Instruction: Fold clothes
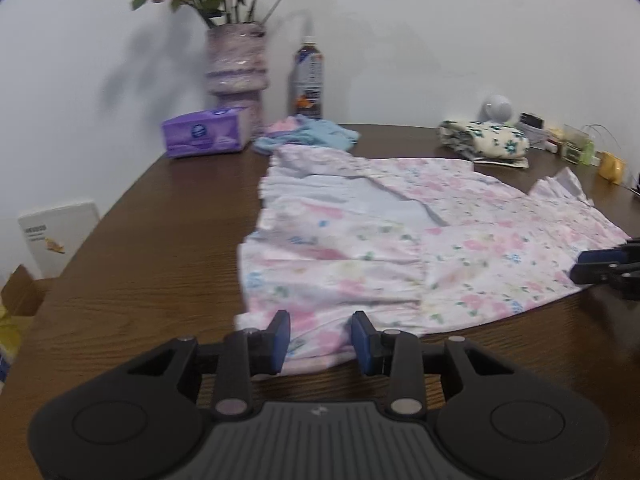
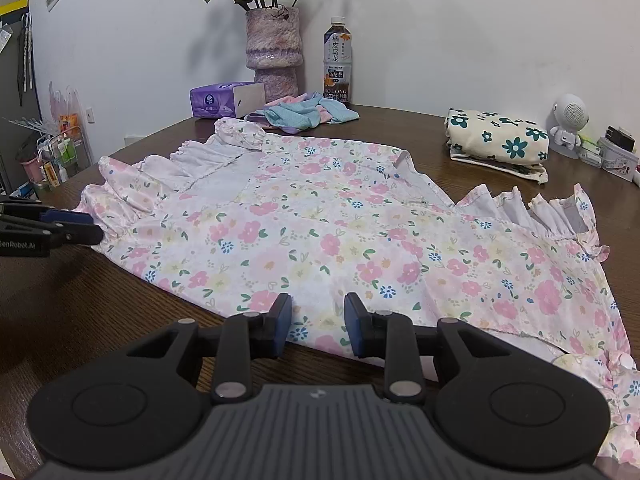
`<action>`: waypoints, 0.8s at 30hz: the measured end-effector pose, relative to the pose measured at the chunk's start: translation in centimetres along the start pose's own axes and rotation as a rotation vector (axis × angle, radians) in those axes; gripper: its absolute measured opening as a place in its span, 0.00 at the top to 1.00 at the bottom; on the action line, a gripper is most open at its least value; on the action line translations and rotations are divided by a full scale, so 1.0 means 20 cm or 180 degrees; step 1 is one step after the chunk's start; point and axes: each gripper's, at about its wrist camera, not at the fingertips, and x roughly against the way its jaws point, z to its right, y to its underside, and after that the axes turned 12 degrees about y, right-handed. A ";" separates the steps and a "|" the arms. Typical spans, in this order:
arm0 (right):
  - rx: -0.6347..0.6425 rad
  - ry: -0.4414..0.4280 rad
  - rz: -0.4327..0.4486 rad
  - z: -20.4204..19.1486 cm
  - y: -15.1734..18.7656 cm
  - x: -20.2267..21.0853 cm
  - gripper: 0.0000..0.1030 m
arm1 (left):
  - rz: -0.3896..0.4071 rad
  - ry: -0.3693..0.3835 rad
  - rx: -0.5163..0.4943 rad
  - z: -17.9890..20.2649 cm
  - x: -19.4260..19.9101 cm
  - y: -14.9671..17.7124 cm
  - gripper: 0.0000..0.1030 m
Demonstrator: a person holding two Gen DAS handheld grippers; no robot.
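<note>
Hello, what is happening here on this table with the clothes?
A person holds a two-finger tool in each hand and is folding a pink floral dress spread flat on a brown table. The left tool and the right tool both sit at the near edge of the dress, jaws apart with fabric between them, not visibly pinching it yet. A folded green-flowered garment already lies at the back right, and a blue and pink cloth waits near the vase.

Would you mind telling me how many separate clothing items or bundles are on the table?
3: the floral dress spread centrally, a blue-pink bundle by the vase, and a folded flower-print piece far right. Others may be hidden.
</note>
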 end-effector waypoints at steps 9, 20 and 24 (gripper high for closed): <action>0.0011 0.0002 0.0004 0.00 0.00 0.00 0.72 | 0.0336 0.0169 -0.0366 0.19 0.06 -0.18 0.62; -0.0202 -0.0121 0.0093 0.03 -0.08 0.03 0.71 | 0.0032 0.0670 -0.0583 0.47 -0.29 -0.32 0.62; -0.0188 -0.0064 0.0090 0.01 -0.17 -0.03 0.71 | -0.0111 0.0701 -0.0482 0.46 -0.39 -0.32 0.69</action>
